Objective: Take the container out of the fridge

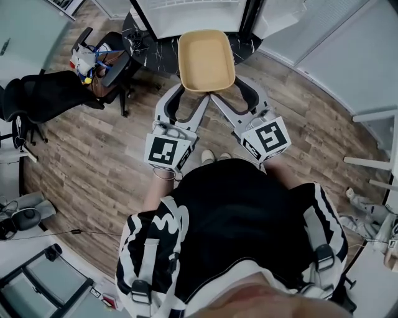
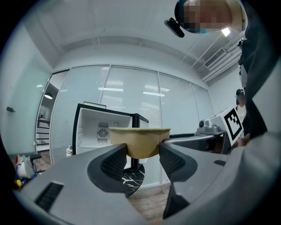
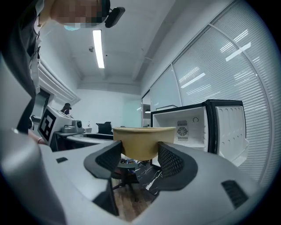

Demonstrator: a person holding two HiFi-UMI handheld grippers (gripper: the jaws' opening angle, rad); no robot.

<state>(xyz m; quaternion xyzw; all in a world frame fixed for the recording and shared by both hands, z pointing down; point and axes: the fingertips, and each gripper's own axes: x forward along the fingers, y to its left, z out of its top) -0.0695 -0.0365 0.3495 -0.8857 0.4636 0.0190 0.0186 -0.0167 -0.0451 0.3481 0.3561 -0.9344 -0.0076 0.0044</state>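
Tan container [image 1: 206,60], upper centre of the head view, is clamped at its near end by the left gripper [image 1: 191,94] and right gripper [image 1: 227,92], clear of the open fridge [image 1: 186,15] at the top edge; removal seems nearly complete, and the next move probably calls for a level carry away.
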